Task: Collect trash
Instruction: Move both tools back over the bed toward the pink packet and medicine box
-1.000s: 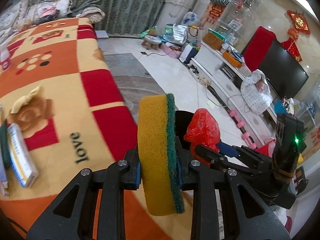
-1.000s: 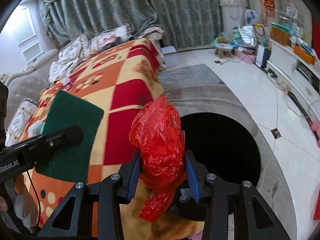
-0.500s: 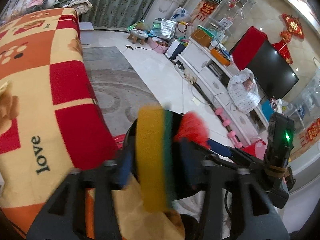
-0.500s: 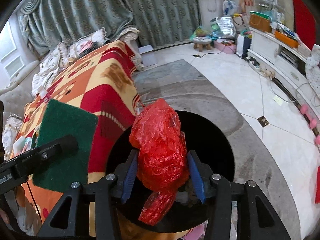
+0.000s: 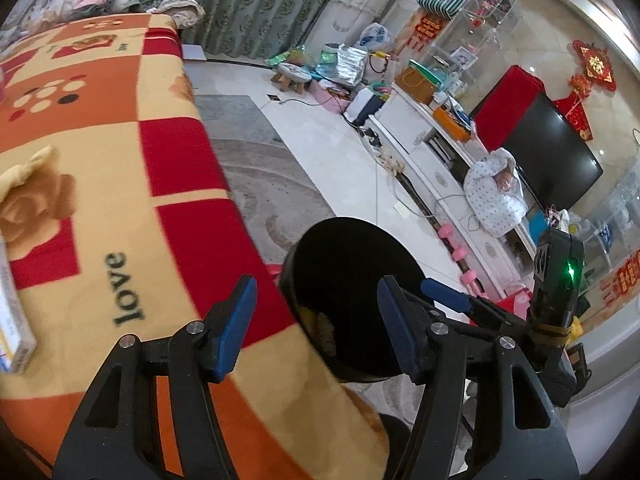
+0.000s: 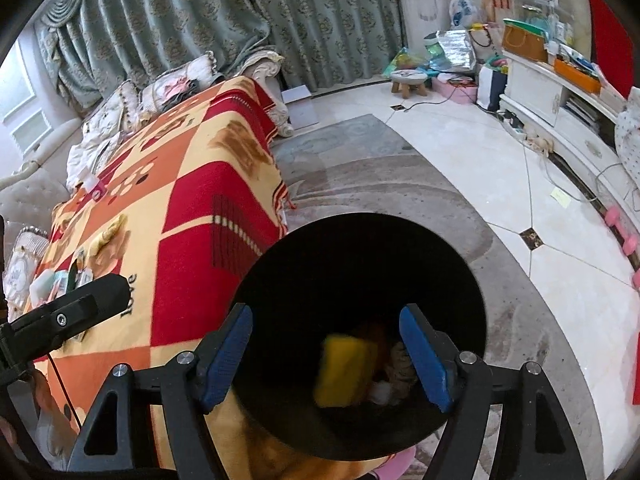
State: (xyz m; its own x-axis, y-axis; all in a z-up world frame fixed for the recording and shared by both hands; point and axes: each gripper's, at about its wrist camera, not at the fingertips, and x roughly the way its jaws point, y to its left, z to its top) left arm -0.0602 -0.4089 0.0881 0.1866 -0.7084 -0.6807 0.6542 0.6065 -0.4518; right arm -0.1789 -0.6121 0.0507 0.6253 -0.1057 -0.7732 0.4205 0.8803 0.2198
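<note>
A black round bin (image 6: pixel 460 276) stands on the floor beside the blanket-covered table; it also shows in the left wrist view (image 5: pixel 360 248). A yellow sponge (image 6: pixel 344 372), blurred, lies inside the bin among other dim trash. My right gripper (image 6: pixel 326 354) is open and empty, right above the bin's mouth. My left gripper (image 5: pixel 316 328) is open and empty, over the bin's near rim at the table edge. The red plastic bag is not in view.
The table wears a red, orange and yellow blanket (image 5: pixel 100 184). A white box (image 5: pixel 12 332) and a yellow cloth (image 5: pixel 24 168) lie on it at the left. A grey rug, a white TV cabinet (image 5: pixel 436 168) and pink dumbbells (image 5: pixel 452 244) lie beyond the bin.
Both grippers have opened. The left let go of the yellow-green sponge and the right let go of the red bag; the sponge now lies in the bin.
</note>
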